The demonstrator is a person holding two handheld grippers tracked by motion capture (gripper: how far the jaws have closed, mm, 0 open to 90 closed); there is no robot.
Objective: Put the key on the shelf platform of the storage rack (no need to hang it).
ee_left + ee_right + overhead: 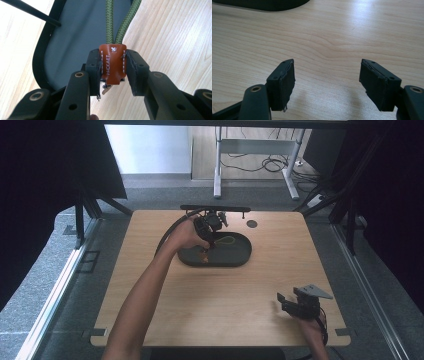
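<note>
A brown leather tab (113, 63) with white stitching joins the two ends of a green braided cord (109, 22). My left gripper (113, 72) is shut on that tab, above the near rim of a dark oval tray (65, 40). In the high view the left gripper (205, 251) reaches over the tray (240, 257), with the cord's loop (226, 240) lying inside it. My right gripper (327, 82) stands open over bare wood with nothing between its jaws, and it sits near the table's front right corner (287, 302).
The tray's edge (262, 5) shows at the top left of the right gripper view. A black bar (215, 208) lies along the table's far edge, and a small dark disc (252, 224) sits beside it. A thin black rod (30, 12) crosses above the tray.
</note>
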